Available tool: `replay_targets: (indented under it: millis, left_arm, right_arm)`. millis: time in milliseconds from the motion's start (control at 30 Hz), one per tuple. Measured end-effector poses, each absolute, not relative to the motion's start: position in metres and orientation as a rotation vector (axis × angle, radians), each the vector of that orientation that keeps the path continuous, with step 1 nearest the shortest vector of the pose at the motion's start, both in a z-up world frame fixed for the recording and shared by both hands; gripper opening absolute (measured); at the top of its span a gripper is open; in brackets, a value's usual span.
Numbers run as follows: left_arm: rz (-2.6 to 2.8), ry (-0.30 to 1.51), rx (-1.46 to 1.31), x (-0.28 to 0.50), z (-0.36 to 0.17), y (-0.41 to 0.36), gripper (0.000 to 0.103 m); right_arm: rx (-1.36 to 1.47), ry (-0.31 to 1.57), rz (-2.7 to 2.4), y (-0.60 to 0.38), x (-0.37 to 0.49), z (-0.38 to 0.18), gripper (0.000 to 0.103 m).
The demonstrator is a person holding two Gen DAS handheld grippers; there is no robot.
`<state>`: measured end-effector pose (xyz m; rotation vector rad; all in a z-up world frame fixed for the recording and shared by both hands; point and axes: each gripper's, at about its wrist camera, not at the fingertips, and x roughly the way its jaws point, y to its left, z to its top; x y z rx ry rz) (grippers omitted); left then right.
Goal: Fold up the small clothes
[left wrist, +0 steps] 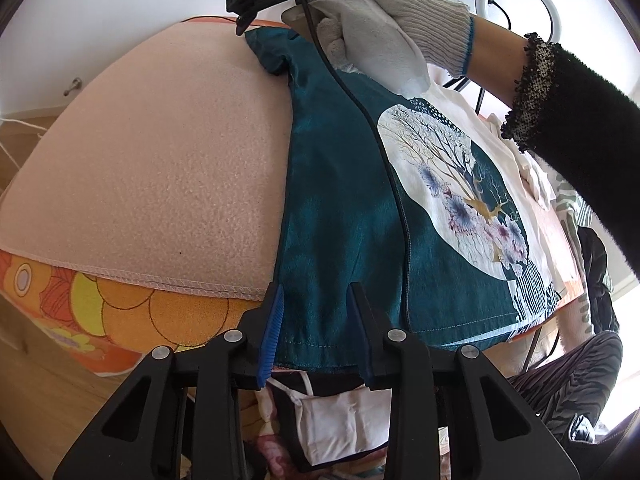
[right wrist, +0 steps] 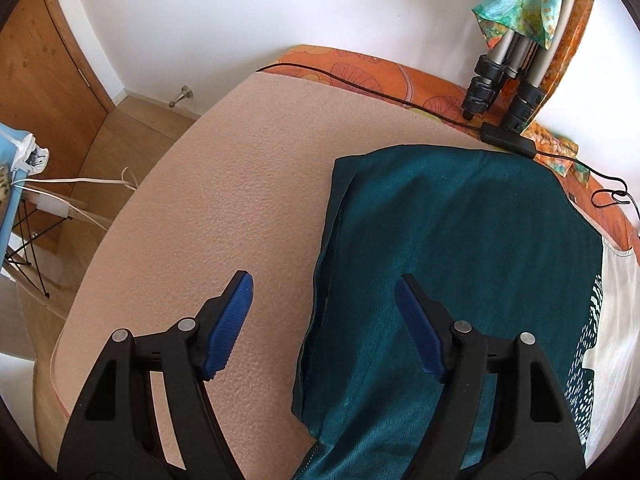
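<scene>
One teal shirt point(left wrist: 340, 200) lies flat on a pink blanket point(left wrist: 160, 160) over an orange floral bedsheet point(right wrist: 360, 66). Left tongs point(left wrist: 316, 320) clamp its hem; right tongs point(right wrist: 324, 320) hang apart above its edge. Wooden floor point(right wrist: 132, 124) and white walls surround.

I see a teal shirt point(left wrist: 340, 216) with a white round print of bare trees and purple-blue flowers, edged with black-and-white stripes and dots. It lies on a pale pink fleece blanket point(left wrist: 152, 168), over an orange sheet point(left wrist: 120, 320) patterned with yellow and red flowers. My grippers are black with blue pads point(right wrist: 228, 332). A hand in a white knit glove point(left wrist: 380, 20) with blue trim shows beside a fuzzy black sleeve point(left wrist: 580, 128). A black cable point(right wrist: 360, 84) crosses the orange sheet.
</scene>
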<state>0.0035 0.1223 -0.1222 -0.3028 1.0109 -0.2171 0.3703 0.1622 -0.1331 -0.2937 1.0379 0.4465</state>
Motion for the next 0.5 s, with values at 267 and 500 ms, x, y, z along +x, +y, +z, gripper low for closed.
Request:
replay_targets:
  millis: [267, 500]
  left_arm:
    - [-0.229, 1.009, -0.322, 0.006, -0.125, 0.126, 0.011]
    - [-0.26, 0.987, -0.343, 0.007, -0.123, 0.124, 0.002]
  right_arm:
    - [-0.333, 1.064, 0.418, 0.169, 0.379, -0.151, 0.064]
    - [-0.349, 1.074, 0.393, 0.162, 0.384, -0.163, 0.029]
